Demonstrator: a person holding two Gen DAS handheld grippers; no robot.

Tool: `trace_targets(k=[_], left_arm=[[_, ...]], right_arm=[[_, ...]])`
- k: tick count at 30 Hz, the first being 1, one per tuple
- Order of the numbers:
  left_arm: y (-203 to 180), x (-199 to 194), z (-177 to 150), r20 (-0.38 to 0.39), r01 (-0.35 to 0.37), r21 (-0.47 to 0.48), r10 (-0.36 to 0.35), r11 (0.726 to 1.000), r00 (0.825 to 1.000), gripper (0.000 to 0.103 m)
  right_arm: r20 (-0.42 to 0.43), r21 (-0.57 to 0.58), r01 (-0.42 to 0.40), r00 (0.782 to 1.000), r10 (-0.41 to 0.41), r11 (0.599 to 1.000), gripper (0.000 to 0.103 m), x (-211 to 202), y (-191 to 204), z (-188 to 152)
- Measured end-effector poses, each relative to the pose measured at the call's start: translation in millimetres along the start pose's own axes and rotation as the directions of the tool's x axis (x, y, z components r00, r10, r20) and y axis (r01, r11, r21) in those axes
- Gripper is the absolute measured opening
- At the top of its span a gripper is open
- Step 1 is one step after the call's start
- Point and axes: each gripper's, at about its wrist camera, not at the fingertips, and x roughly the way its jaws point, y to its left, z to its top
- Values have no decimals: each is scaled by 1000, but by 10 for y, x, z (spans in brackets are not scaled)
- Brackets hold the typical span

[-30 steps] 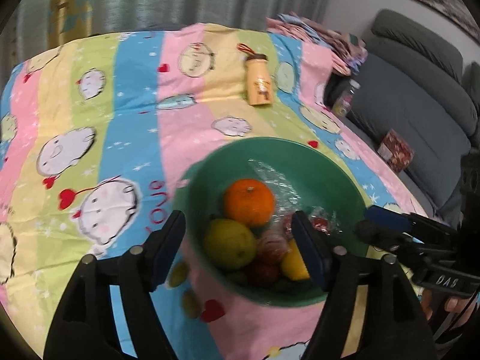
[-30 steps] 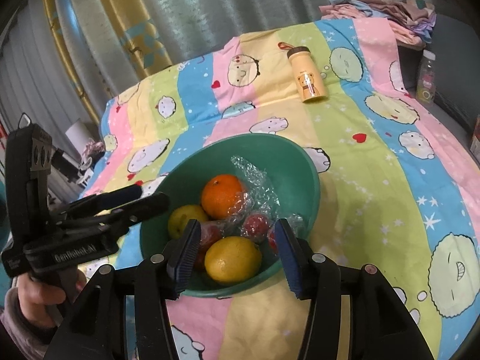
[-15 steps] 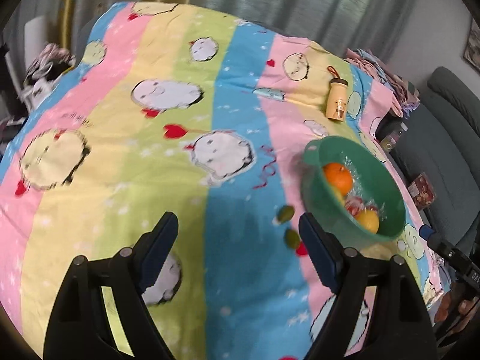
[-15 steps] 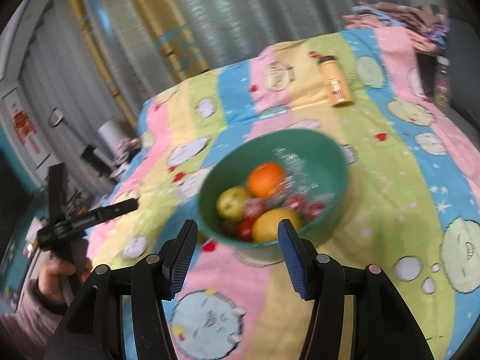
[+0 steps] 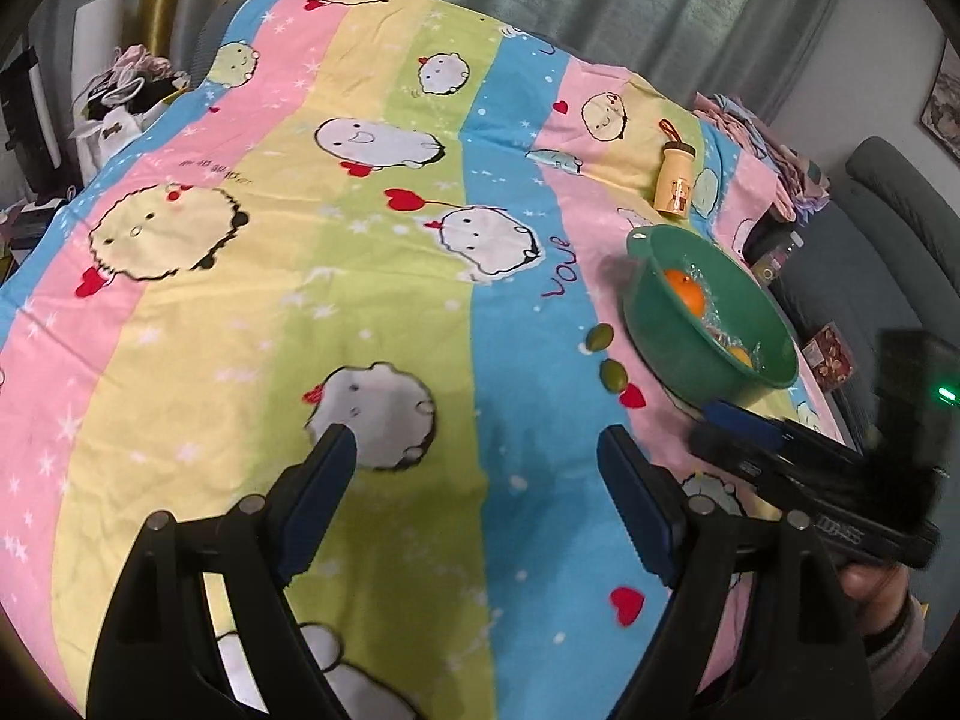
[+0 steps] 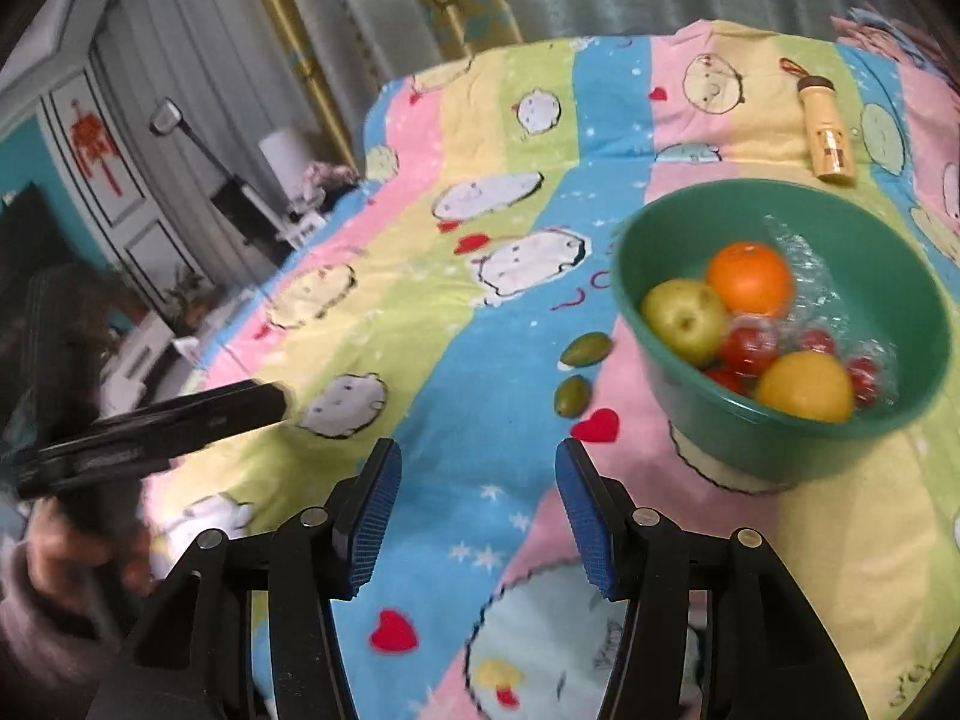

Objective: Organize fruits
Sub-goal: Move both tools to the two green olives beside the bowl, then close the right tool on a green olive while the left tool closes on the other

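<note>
Over the cartoon-print bedspread (image 5: 372, 276) I hold both tongs empty: left tongs (image 5: 477, 468) wide, right tongs (image 6: 474, 495) narrower. Fruit sits in the green bowl (image 6: 660, 384); two green fruits (image 6: 573, 396) lie just beside it.

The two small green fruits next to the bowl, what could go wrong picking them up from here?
1. The two green fruits lie loose and close together on soft bedding; closing on one may nudge the other away.
2. They sit right beside the green bowl; a tool finger could bump its wall and shift the piled fruit.
</note>
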Motion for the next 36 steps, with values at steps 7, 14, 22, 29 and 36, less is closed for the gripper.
trace_targets(k=[7, 14, 22, 29, 36], left_arm=[[202, -57, -77, -2, 17, -22, -17, 1000, 1000, 83], [307, 33, -106, -21, 41, -36, -42, 998, 999, 83], [362, 132, -114, -38, 78, -47, -80, 996, 996, 83], [377, 181, -129, -54, 86, -56, -89, 995, 995, 83], [366, 211, -142, -63, 82, -53, -85, 995, 994, 83]], right_arm=[[-35, -31, 211, 977, -212, 977, 52, 450, 11, 95], [-60, -53, 295, 953, -298, 954, 50, 776, 22, 142], [-71, 15, 272, 960, -271, 962, 46, 823, -107, 171], [-67, 51, 256, 965, -252, 965, 25, 803, -218, 194], [-52, 82, 215, 976, -211, 973, 21, 771, -268, 202]])
